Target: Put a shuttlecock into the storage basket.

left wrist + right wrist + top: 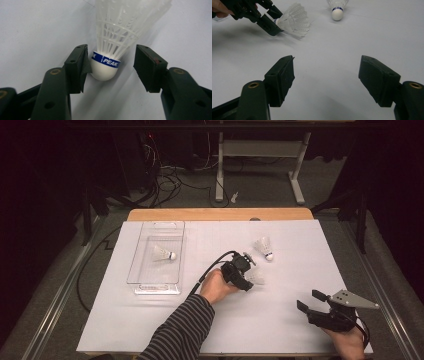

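Observation:
A white plastic shuttlecock [112,27] with a blue PEAK band lies on the white table sheet [150,320], its cork between the jaws of my left gripper [112,63]. The left pad [86,62] meets the cork; a gap separates the right pad [142,65] from it. From above, the left gripper [248,282] sits mid-table at this shuttlecock [257,279]. My right gripper [310,300] rests open near the front right corner, nothing between its jaws [327,75]. From there I see the left gripper [272,17] on the shuttlecock [295,20].
A second shuttlecock [263,247] [337,11] lies farther back on the sheet. A clear plastic tray [156,287] at the left holds a third shuttlecock [163,253]. Beyond the table's far edge are desk legs [219,170] and cables on the floor.

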`<state>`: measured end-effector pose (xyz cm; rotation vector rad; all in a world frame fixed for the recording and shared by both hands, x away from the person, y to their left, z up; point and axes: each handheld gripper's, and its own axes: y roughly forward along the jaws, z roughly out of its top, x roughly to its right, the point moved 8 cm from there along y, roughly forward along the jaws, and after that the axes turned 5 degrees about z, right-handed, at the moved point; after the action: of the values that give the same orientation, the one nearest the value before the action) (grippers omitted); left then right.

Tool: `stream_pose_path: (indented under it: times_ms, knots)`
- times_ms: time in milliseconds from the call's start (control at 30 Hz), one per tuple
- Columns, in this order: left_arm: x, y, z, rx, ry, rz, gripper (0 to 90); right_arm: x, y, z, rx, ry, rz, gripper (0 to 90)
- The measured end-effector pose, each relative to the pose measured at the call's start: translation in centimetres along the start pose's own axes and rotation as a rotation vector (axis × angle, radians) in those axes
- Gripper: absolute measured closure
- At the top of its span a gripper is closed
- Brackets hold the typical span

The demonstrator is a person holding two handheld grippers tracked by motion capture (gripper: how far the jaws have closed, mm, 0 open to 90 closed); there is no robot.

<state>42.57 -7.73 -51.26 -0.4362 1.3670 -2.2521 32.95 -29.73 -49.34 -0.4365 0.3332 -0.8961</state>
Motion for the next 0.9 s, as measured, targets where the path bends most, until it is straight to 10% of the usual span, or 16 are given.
stream_pose_path:
  times_ms: [900]
  knots:
    - [-0.63,0.03,-0.31,-0.013,-0.026,0.011,64.5,-0.04,-0.02,-0.01,-0.001,-0.003,-0.001,29.1]
